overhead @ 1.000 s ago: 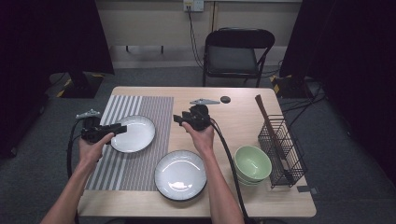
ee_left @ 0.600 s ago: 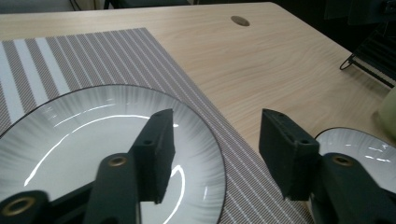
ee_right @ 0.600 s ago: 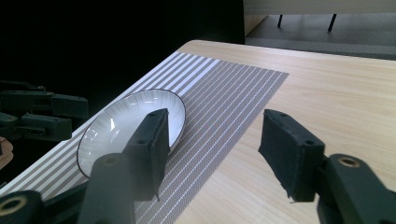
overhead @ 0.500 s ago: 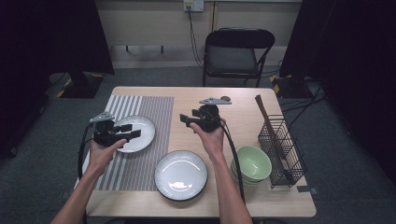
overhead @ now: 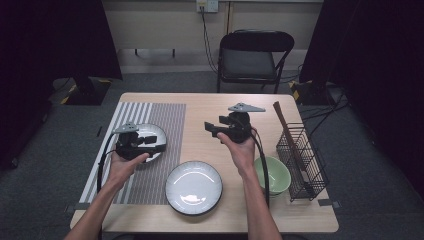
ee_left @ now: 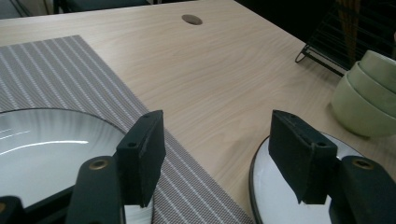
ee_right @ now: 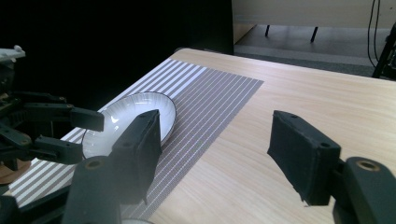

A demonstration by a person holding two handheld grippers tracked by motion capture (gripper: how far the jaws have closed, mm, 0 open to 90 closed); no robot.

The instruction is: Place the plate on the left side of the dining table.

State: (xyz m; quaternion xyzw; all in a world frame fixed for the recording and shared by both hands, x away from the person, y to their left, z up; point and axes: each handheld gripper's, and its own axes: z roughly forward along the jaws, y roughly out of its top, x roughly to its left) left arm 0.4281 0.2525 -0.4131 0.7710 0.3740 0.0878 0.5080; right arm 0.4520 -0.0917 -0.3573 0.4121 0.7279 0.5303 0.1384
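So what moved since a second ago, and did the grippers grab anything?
The left hand-held gripper slid right, in over the small plate on the striped mat. The right hand-held gripper moved right and a little farther away. Both are open and holding nothing. The plates, the green bowls and the wire rack stayed put.

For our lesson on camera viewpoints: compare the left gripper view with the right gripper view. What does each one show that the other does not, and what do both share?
Left gripper view alone: the stacked green bowls, the black wire rack and a second plate on bare wood.

Right gripper view alone: the left claw, open, beside the plate on the mat, with floor and wall beyond the table.

Both: the striped placemat, the white plate on it, the wooden table, and open black jaws in front.
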